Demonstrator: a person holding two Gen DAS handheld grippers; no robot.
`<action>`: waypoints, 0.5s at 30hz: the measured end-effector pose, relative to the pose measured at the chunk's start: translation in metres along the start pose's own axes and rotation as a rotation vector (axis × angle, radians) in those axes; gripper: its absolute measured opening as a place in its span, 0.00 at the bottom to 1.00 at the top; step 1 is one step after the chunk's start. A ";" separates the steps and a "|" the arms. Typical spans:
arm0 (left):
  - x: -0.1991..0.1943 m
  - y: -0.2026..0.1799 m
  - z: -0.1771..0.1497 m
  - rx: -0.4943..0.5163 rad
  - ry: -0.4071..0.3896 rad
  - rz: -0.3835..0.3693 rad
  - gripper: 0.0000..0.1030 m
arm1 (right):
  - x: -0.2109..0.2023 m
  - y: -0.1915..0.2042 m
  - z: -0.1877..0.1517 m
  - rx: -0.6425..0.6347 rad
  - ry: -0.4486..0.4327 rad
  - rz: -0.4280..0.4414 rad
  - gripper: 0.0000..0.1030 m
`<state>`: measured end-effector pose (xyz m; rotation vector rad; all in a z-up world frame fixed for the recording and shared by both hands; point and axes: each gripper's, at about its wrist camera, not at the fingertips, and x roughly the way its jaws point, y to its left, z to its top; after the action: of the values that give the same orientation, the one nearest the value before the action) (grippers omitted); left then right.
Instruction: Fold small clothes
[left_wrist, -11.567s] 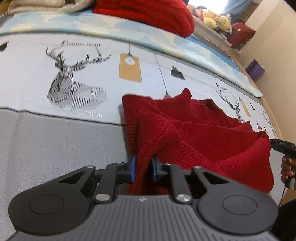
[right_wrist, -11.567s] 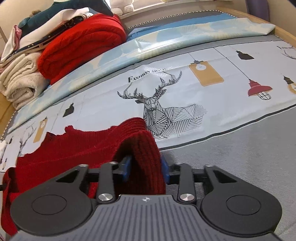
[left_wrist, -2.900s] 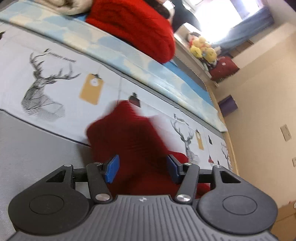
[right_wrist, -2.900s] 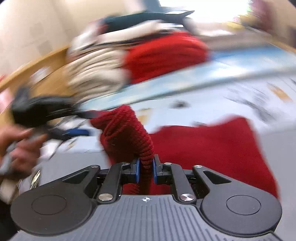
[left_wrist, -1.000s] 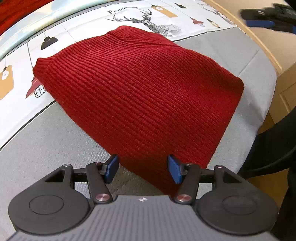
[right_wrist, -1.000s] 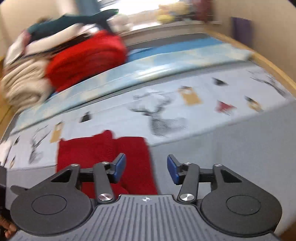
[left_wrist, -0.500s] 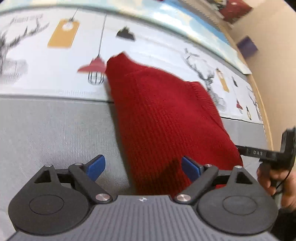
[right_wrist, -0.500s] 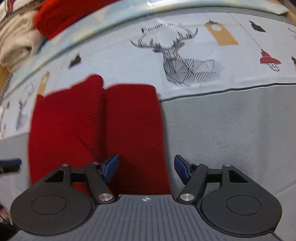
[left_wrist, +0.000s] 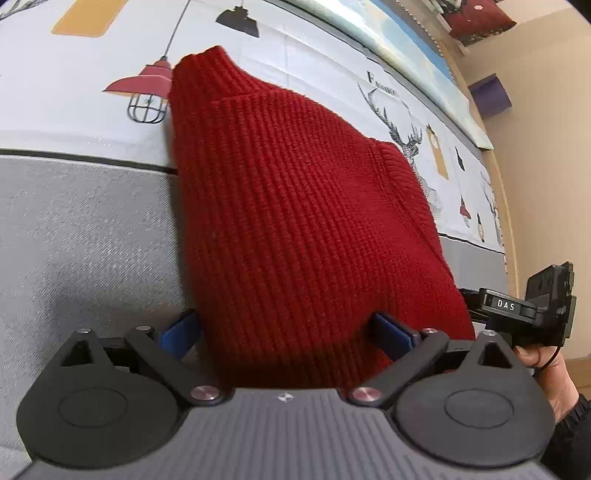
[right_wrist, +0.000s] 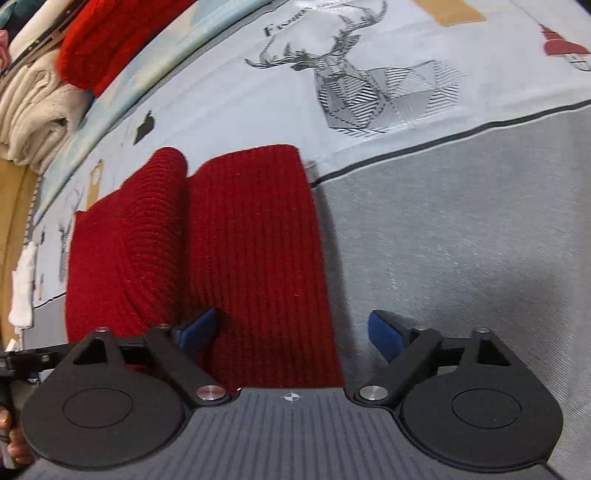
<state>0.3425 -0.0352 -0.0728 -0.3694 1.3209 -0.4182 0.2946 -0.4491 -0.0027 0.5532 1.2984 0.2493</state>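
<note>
Red knit sweater (left_wrist: 303, 221), folded, lying flat on printed bed cover (right_wrist: 461, 240): soft, thick, limp, likely best pinched at its near folded edge; left gripper (left_wrist: 286, 332) and right gripper (right_wrist: 291, 332) jaws opening wide, straddling that edge, gripping nothing.

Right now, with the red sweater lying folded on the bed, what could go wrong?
The folded red knitted sweater has one rolled flap standing loose, so it might flop open. The opening right gripper straddles only the sweater's edge, so a grab could catch one layer. The opening left gripper might drag the fold apart.
</note>
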 end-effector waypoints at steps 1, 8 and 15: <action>0.002 -0.004 0.000 0.017 -0.002 0.009 0.93 | 0.001 0.000 0.000 0.017 0.007 0.032 0.68; -0.020 -0.008 0.001 0.098 -0.051 0.019 0.63 | 0.000 0.009 0.002 0.017 -0.008 0.071 0.48; -0.066 -0.003 0.011 0.174 -0.179 0.131 0.57 | -0.001 0.046 0.006 -0.051 -0.086 0.181 0.34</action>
<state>0.3403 -0.0046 -0.0134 -0.1688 1.1181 -0.3778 0.3063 -0.4118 0.0231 0.6326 1.1565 0.4027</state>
